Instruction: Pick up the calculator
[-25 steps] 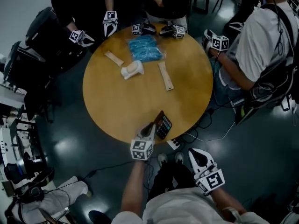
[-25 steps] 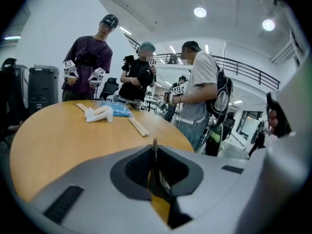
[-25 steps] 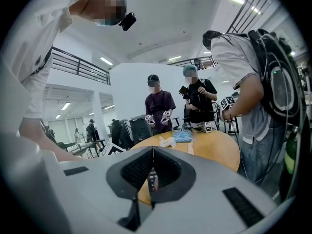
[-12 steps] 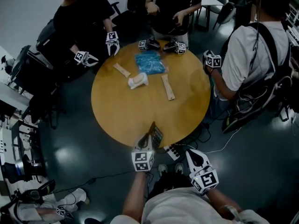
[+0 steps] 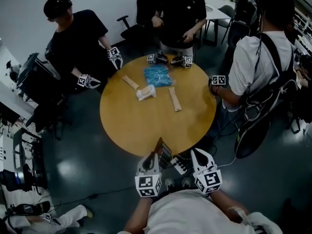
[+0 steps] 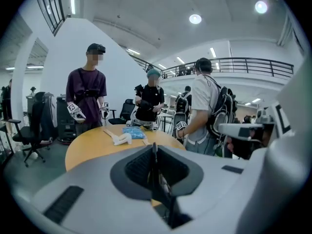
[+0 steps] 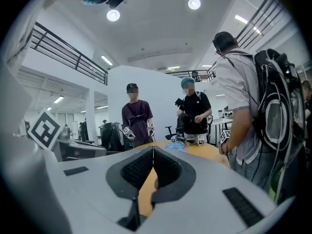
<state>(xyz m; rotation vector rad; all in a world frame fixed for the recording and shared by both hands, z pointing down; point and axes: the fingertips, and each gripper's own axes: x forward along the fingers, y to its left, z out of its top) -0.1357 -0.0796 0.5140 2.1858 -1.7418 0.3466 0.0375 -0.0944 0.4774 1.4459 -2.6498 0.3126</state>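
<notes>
One calculator (image 5: 164, 154), two wooden strips (image 5: 174, 100) — one table (image 5: 146, 123).

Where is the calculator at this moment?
In the head view the calculator is clamped in the left gripper at the near edge of the table, just left of the right gripper.

Left gripper (image 5: 153, 156) — carried ahead of the left forearm (image 5: 135, 214), pointing forward and slightly down; jaws narrowly apart, pressed on the calculator (image 5: 164, 153), which is held edge-on between them. Right gripper (image 5: 195, 153) — just beside the left, close to the torso, near level; jaws closed tip to tip, nothing between them.
</notes>
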